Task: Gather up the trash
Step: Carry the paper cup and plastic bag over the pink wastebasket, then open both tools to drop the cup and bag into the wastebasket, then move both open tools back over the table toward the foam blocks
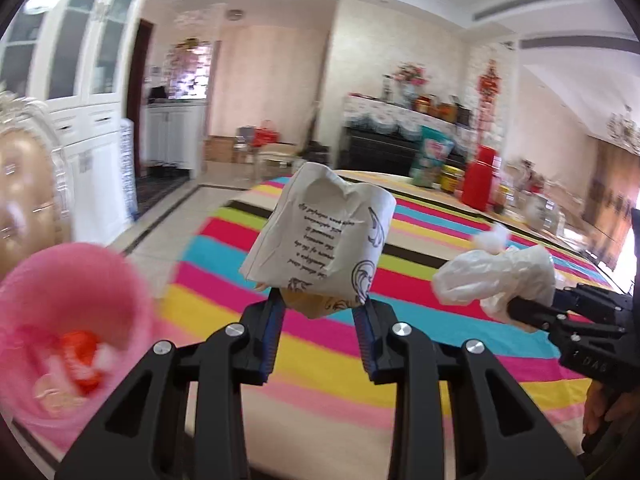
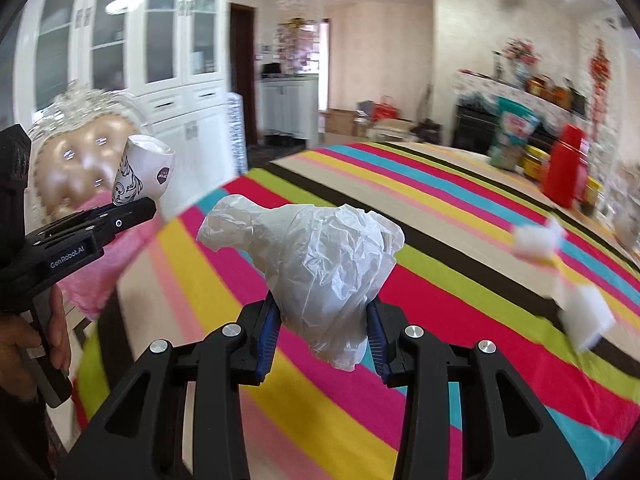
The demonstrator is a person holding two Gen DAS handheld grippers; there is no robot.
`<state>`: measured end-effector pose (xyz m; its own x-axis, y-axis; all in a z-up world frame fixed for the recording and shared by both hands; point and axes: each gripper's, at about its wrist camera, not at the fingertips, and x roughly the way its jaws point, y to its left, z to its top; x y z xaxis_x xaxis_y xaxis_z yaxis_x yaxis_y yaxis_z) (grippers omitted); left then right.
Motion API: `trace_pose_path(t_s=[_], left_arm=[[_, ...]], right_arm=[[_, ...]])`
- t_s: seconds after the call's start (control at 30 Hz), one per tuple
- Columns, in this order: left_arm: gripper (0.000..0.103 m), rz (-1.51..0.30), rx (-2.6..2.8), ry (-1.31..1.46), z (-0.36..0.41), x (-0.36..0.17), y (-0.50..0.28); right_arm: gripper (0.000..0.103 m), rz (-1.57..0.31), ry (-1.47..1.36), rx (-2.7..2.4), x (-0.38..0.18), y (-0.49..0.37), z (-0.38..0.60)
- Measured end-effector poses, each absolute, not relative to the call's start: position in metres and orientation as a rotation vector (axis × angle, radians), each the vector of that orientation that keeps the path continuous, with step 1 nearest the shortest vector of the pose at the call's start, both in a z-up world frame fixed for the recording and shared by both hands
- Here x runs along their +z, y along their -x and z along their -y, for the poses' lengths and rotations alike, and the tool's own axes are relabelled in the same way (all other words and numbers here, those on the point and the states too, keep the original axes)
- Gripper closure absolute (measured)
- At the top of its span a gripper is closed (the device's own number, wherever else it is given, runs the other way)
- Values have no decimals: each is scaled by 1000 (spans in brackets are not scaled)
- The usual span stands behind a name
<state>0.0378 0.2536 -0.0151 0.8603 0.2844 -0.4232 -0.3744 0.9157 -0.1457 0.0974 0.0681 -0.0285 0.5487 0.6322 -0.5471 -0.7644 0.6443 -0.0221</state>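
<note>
My left gripper (image 1: 320,304) is shut on a crushed white paper cup (image 1: 320,232) with dark print, held above the striped table; the cup also shows in the right wrist view (image 2: 140,172). My right gripper (image 2: 322,312) is shut on a crumpled clear plastic bag (image 2: 320,256), also seen in the left wrist view (image 1: 496,276). A pink trash bin (image 1: 68,320) with red and white scraps inside sits at the lower left, left of the left gripper. White crumpled tissues (image 2: 536,240) and a white block (image 2: 586,320) lie on the table at the right.
The table carries a bright striped cloth (image 2: 440,240). A red container (image 2: 566,168), a yellow jar (image 2: 536,160) and a green packet (image 2: 512,136) stand at its far end. A padded gold chair (image 2: 80,160) stands at the left, near white cabinets.
</note>
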Motion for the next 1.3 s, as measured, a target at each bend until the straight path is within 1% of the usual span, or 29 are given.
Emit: trace_pose_path(t_s=[0.23, 0.47, 0.63, 0.8, 0.83, 0.87, 0.9, 0.93, 1.0, 1.1, 1.2, 1.27, 1.3], left_arm=[[71, -437, 553, 233, -334, -21, 29], [71, -488, 666, 246, -409, -27, 81], [70, -515, 695, 253, -444, -34, 96], [70, -522, 676, 285, -464, -39, 102], [68, -525, 677, 285, -465, -41, 101], [61, -527, 685, 283, -466, -42, 102], [56, -524, 692, 280, -466, -42, 104], [44, -513, 702, 277, -467, -42, 107], [37, -489, 718, 268, -466, -40, 112], [37, -491, 725, 266, -464, -39, 116], [31, -482, 733, 277, -461, -38, 120], [20, -474, 743, 273, -455, -37, 120], [16, -468, 748, 268, -450, -36, 120]], right_arm=[[65, -555, 313, 999, -32, -74, -159], [64, -576, 326, 1118, -30, -45, -245], [61, -608, 350, 1170, -36, -31, -297], [59, -639, 386, 1192, -46, -22, -339], [57, -638, 393, 1200, -46, -20, -345], [52, -637, 397, 1205, -46, -19, -349], [40, -632, 403, 1222, -45, -16, -353], [29, -614, 404, 1233, -42, -14, -354], [28, -571, 394, 1253, -37, -10, -351], [28, -542, 393, 1243, -32, -9, -345], [28, -528, 397, 1230, -30, -12, -329], [28, -509, 409, 1195, -29, -17, -312], [28, -506, 410, 1178, -29, -21, -301]])
